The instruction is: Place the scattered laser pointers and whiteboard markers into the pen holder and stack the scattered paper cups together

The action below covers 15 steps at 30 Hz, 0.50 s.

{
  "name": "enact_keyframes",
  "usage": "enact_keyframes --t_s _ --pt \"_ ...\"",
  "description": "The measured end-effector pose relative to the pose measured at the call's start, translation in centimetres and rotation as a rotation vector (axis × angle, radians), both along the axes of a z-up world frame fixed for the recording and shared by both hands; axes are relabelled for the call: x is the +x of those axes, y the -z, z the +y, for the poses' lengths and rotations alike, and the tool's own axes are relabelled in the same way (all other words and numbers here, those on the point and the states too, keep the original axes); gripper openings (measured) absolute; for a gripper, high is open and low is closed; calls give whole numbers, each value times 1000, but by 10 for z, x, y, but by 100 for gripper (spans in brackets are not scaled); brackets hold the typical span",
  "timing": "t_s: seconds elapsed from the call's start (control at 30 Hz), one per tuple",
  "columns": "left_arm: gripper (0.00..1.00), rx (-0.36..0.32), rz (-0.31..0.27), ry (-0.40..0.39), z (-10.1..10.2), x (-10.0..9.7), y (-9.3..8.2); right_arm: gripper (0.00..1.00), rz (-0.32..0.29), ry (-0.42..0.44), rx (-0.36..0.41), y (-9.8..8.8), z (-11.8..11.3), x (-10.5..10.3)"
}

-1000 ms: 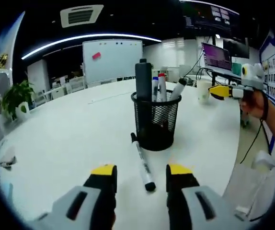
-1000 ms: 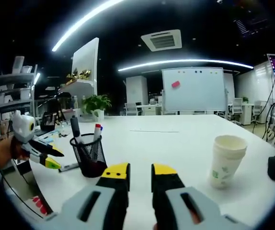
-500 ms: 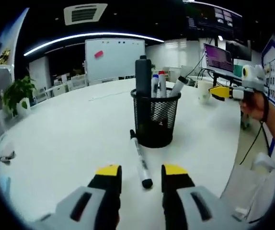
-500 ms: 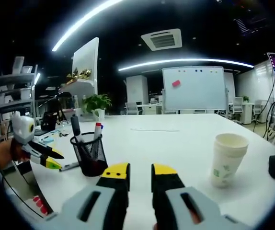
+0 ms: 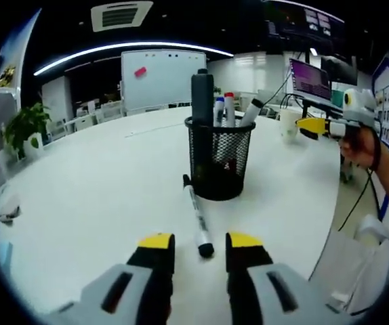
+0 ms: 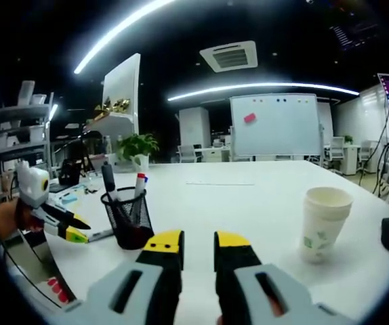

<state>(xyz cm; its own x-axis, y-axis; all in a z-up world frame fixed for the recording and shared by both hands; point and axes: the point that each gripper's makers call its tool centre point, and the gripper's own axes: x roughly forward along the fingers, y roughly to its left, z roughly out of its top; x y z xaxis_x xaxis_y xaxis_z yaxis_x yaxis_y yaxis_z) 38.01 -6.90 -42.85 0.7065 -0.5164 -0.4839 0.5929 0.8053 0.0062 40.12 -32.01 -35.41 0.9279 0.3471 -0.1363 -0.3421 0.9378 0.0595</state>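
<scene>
Left gripper [image 5: 198, 242]: jaws apart, flanking the marker [image 5: 194, 220] lying near the pen holder [image 5: 218, 159]. Right gripper [image 6: 198, 242]: jaws slightly apart, holding nothing, paper cups [image 6: 323, 223] to its right.

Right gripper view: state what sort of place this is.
Most likely an open-plan office or meeting area: a whiteboard stands behind a large white table, office chairs sit near it, and a ceiling air-conditioning vent hangs overhead.
</scene>
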Motion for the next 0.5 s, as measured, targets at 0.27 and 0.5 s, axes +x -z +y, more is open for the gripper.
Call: enact_keyframes --t_s 0.27,0.5 --pt "28 5 4 -6 1 -1 4 18 0 1 -2 0 -1 1" --pt "28 8 5 2 -3 -2 5 18 0 -1 -5 -1 0 2"
